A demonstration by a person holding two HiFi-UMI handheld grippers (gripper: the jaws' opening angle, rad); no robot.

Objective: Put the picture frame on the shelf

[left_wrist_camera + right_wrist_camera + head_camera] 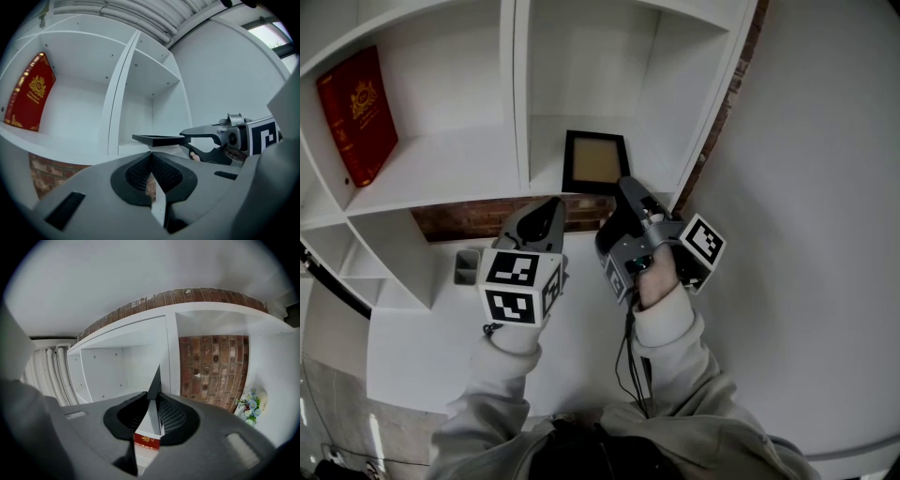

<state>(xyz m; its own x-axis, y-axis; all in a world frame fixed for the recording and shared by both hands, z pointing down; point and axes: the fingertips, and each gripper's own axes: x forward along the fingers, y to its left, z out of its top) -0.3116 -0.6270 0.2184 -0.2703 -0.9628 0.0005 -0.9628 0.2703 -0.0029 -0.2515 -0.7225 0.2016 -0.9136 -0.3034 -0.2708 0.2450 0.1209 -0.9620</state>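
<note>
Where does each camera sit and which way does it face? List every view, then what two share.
Head view: on the person's head, facing steeply down at the shelf; the left gripper, right gripper and sleeves show.
Left gripper view: on the left gripper, facing the shelf along its shut jaws.
Right gripper view: on the right gripper, facing shelf and brick wall along jaws shut on the frame.
Shared: head and left gripper views both show the book and frame.
</note>
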